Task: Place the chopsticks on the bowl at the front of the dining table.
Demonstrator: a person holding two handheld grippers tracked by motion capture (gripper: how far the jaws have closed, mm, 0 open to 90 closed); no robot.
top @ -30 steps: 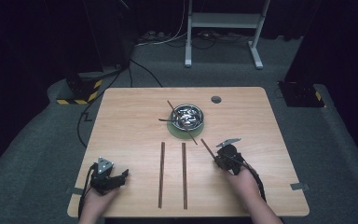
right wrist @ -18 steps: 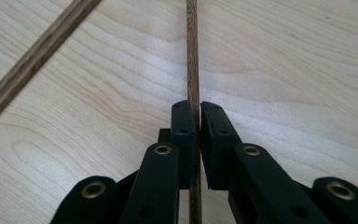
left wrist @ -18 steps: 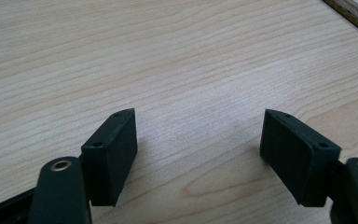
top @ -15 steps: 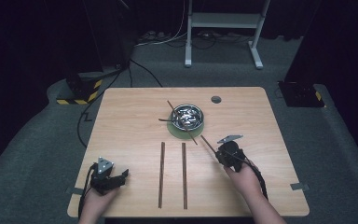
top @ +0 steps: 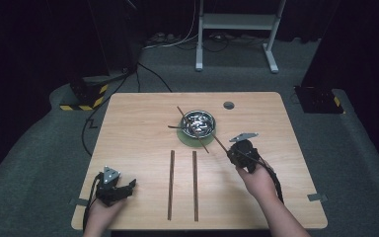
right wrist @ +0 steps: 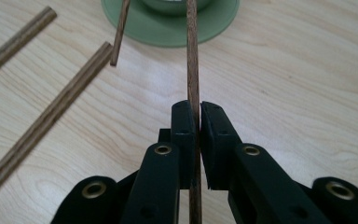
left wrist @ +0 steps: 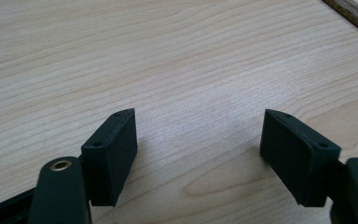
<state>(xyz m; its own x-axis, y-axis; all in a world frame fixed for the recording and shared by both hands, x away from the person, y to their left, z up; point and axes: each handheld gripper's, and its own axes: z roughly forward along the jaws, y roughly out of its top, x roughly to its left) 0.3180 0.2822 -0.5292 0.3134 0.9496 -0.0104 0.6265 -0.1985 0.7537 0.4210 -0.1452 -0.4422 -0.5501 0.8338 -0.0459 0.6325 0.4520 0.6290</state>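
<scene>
Right hand-held gripper clamps stick over wood table; dark carpeted room.

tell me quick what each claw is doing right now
Left claw: open, nothing between the jaws, low over the table.
Right claw: shut on a wooden stick that points toward the bowl.
</scene>
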